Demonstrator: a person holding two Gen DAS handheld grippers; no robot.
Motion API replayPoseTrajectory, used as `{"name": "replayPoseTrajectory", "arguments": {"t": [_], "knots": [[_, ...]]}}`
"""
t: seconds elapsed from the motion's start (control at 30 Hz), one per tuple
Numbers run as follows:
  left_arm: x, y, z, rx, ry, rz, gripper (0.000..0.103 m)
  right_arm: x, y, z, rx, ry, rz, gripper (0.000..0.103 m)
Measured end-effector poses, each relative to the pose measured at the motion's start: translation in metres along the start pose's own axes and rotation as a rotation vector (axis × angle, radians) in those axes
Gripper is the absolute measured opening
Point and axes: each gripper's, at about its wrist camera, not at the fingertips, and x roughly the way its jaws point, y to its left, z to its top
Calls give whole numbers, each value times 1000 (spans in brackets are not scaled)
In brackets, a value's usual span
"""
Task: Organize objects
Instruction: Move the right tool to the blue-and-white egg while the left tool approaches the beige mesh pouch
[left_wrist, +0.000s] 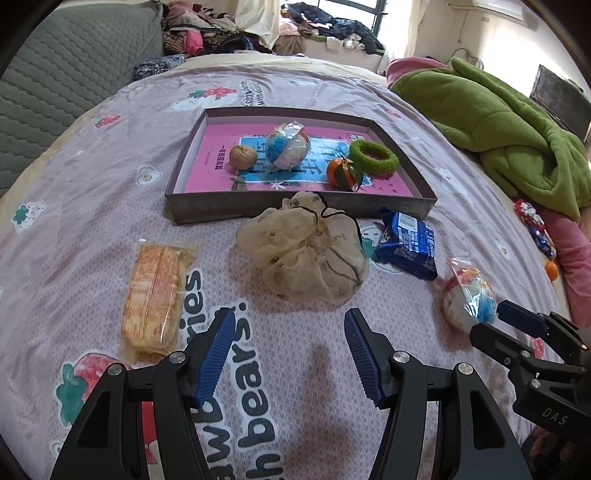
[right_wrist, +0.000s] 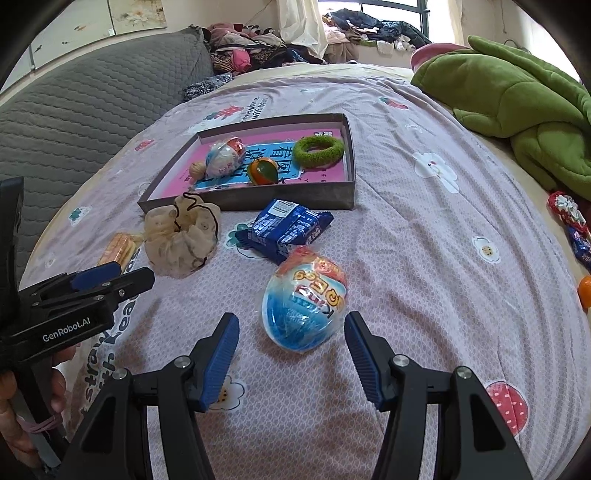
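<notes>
On the bed, both grippers stand half-open and empty. The right gripper (right_wrist: 290, 354) hovers just short of the wrapped toy egg (right_wrist: 304, 301); next it likely must straddle, close, then carry it to the far tray (right_wrist: 258, 201).

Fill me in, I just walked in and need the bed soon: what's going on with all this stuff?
A person holding a gripper in each hand is sorting small items into the shallow grey cardboard box. Already inside it are a walnut, a wrapped toy egg, a small orange and a fuzzy green ring. The right gripper, open, is lined up on another wrapped toy egg; the left gripper, open, points toward the beige mesh pouch.
</notes>
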Motion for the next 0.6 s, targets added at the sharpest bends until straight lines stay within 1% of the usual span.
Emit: {"name": "replayPoseTrajectory", "arguments": {"t": [0.4, 0.6], "knots": [[11, -5, 15, 10, -5, -2, 63, 11, -2, 4, 14, 8, -4, 59], [18, -2, 27, -1, -9, -1, 63, 19, -5, 6, 21, 13, -13, 59]]}}
